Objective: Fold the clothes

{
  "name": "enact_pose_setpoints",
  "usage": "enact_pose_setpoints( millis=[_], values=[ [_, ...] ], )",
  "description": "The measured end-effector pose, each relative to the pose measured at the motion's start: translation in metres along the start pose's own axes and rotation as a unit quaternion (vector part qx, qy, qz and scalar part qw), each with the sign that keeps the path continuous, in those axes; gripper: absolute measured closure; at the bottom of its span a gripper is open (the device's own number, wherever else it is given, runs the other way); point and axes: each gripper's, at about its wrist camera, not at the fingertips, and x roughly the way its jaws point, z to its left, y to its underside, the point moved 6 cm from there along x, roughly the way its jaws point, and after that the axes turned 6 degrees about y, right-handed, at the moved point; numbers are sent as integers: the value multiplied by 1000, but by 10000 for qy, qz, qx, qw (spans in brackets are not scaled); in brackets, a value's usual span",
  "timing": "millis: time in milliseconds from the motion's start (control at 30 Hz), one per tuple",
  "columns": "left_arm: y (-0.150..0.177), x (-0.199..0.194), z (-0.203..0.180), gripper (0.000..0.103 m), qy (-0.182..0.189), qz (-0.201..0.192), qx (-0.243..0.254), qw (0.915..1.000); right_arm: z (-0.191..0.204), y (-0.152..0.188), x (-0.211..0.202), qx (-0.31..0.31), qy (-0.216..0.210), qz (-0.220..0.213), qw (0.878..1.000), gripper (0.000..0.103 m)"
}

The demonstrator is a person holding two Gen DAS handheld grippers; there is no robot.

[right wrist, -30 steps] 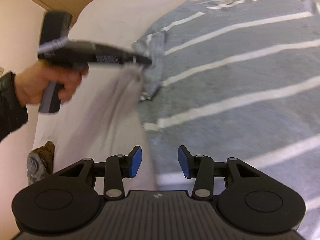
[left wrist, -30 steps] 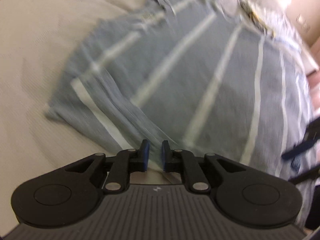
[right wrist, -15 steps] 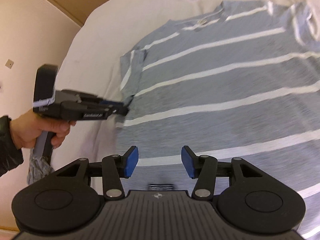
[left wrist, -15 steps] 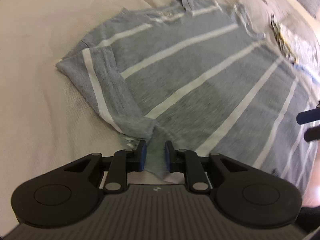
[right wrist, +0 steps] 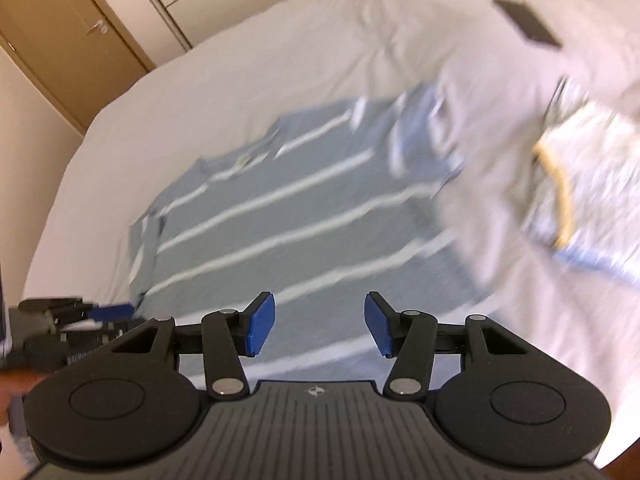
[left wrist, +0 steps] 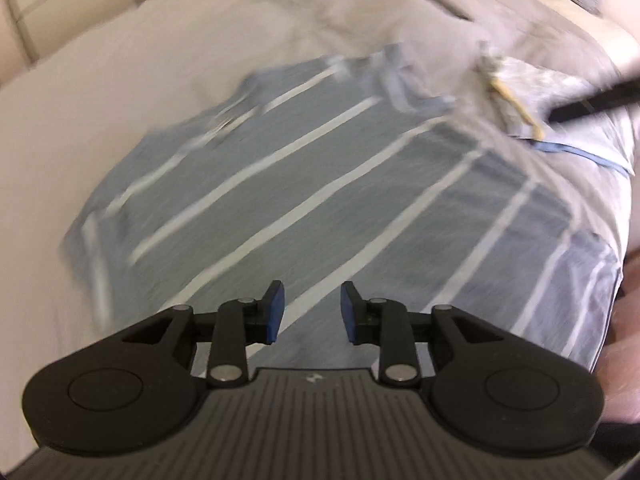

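From left to right: we see the left claw (left wrist: 308, 311), whose jaws have just been opening, now spread and empty above the striped T-shirt (left wrist: 320, 208), where a second ago it was pinching the sleeve edge. The shirt lies flat on the bed (right wrist: 248, 64), left sleeve folded inward. The right claw (right wrist: 319, 325) is likewise spread, holding nothing. We judge the sleeve fold released; the right side remains unfolded.

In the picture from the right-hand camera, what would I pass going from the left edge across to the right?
The other hand-held gripper with blue pads → grey T-shirt with white stripes, spread flat on the white bedsheet → crumpled pale garment with a yellow-trimmed edge. Higher up towards the right, a dark flat rectangle lies on the bed; too blurred to identify.
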Motion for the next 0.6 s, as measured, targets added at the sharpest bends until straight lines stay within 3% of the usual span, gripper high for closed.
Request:
enact_pose_setpoints(
  millis=[167, 267, 333, 367, 400, 600],
  values=[
    [-59, 46, -83, 70, -64, -213, 558, 9982, -55, -61, 1, -360, 116, -173, 9991, 51],
    [-97, 86, -121, 70, -304, -310, 675, 9968, -92, -100, 21, -640, -95, -95, 9979, 51],
    [-121, 118, -139, 70, -600, -300, 639, 9957, -114, -125, 41, -916, -364, 12, 9951, 69],
    [-133, 135, -148, 70, -702, -250, 590, 9955, -123, -136, 54, -1119, -507, 104, 9924, 90],
    [-143, 151, -156, 70, -808, -193, 623, 9946, -131, -147, 65, -1318, -632, 185, 9891, 96],
    [-174, 225, -182, 70, -1389, 272, 1307, 9813, -163, -196, 105, -2068, -1099, 341, 9716, 96]
  ],
)
